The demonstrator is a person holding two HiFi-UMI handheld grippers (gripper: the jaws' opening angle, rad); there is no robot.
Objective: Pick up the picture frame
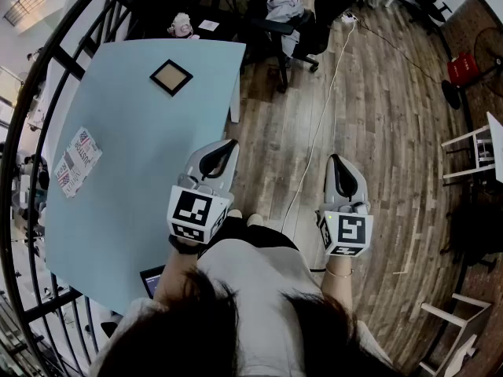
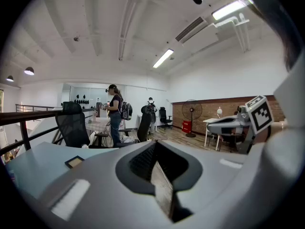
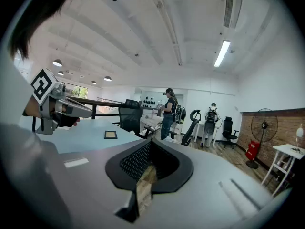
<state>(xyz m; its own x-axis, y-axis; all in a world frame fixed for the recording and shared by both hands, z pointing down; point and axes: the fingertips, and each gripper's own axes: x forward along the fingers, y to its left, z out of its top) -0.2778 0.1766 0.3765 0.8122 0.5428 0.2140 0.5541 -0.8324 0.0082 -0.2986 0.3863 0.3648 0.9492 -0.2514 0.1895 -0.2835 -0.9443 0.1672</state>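
Note:
The picture frame (image 1: 171,77), small and square with a dark rim and a tan middle, lies flat near the far end of the light blue table (image 1: 134,171). It shows small in the left gripper view (image 2: 75,161) and in the right gripper view (image 3: 110,134). My left gripper (image 1: 230,144) hovers over the table's near right edge, well short of the frame, its jaws shut on nothing (image 2: 153,145). Off the table to the right, my right gripper (image 1: 335,160) hangs over the wood floor, shut and empty (image 3: 151,146). Both point roughly level, away from me.
A printed card (image 1: 77,162) lies at the table's left side and a dark tablet (image 1: 151,280) at its near edge. A black railing (image 1: 47,69) curves round the left. Office chairs (image 1: 271,18) stand beyond the table; a white cable (image 1: 314,132) crosses the floor. People (image 2: 116,113) stand far off.

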